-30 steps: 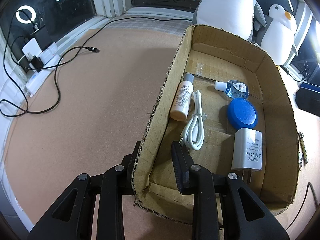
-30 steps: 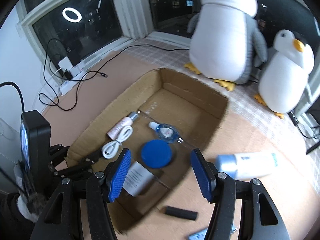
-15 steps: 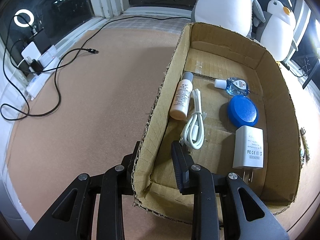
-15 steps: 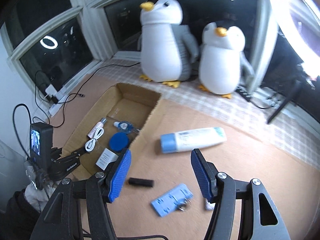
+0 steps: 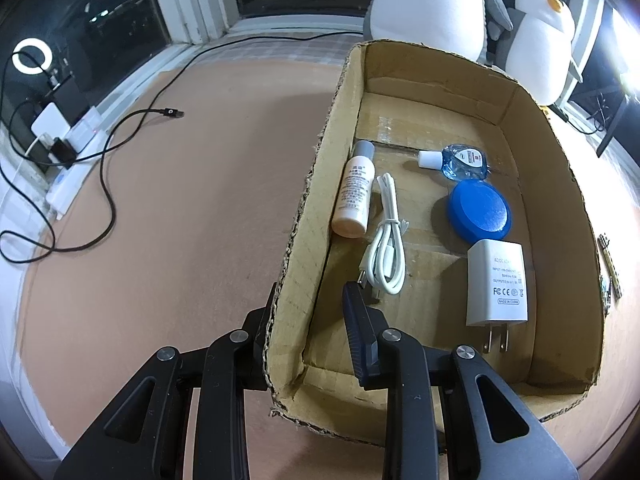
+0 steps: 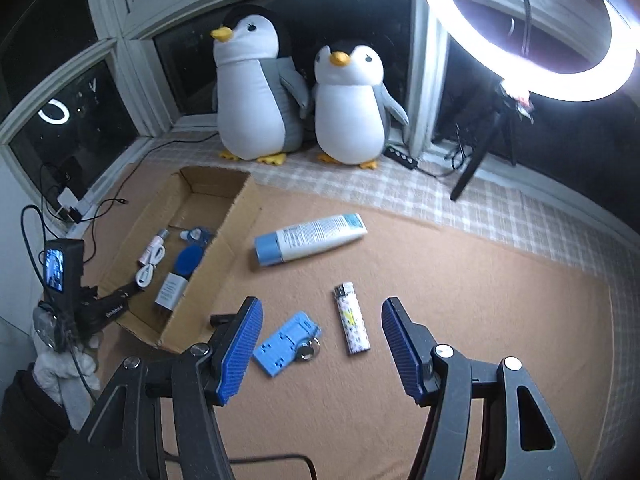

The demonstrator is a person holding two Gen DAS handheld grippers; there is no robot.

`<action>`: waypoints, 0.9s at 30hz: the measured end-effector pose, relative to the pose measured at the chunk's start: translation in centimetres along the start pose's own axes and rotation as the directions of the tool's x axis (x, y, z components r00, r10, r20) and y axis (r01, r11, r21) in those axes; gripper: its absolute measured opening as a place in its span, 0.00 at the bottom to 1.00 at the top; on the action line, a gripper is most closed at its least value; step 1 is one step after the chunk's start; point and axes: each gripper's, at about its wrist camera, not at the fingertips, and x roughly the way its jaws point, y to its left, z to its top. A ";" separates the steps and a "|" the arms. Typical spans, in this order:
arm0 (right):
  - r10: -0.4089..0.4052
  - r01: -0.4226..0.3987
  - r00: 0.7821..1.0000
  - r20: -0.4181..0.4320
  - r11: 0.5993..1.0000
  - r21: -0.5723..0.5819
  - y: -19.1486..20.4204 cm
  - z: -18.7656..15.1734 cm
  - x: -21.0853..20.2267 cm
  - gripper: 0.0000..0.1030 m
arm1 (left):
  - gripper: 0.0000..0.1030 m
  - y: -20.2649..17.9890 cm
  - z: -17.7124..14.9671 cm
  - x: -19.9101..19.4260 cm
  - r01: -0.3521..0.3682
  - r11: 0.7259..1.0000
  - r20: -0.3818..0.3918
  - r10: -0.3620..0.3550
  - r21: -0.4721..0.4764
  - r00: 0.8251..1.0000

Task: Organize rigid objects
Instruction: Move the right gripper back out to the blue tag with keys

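- Cardboard box (image 5: 536,128): open-topped tray on the tan tabletop (image 5: 180,240); landmark for all positions below.
- Left gripper (image 5: 310,308): pinches the box's near-left wall, one finger outside, one inside.
- Inside the box, along the left wall: small lotion bottle (image 5: 355,192); just beside it, a coiled white USB cable (image 5: 387,244).
- Inside, toward the far end: clear blue dropper bottle (image 5: 460,159); nearer, a blue round lid (image 5: 479,210), then a white wall charger (image 5: 496,282).
- Right gripper (image 6: 320,344): spread, nothing between its pads, hovering over the table right of the box.
- Outside the box, to its right: white-and-blue tube (image 6: 310,237) lying flat; nearer, a patterned lighter (image 6: 351,324) and a blue plastic tag with a metal ring (image 6: 286,342).
- Beyond the box: two penguin plush toys (image 6: 256,92).
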 end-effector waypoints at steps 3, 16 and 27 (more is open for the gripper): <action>0.008 -0.007 1.000 -0.025 1.000 0.021 -0.4 -1.6 1.2 0.56 | 0.26 0.0 -0.1 0.0 -0.001 1.000 0.007 0.001 0.009 1.000; 0.075 -0.071 0.982 -0.174 0.997 0.027 -0.8 -4.4 8.6 0.31 | 0.26 -0.1 -0.3 0.0 0.001 1.000 0.020 -0.001 0.001 1.000; 0.121 -0.115 0.970 -0.210 0.993 0.041 -1.4 -5.0 11.9 0.30 | 0.26 -0.1 -0.2 0.0 -0.004 1.000 0.016 0.004 0.002 1.000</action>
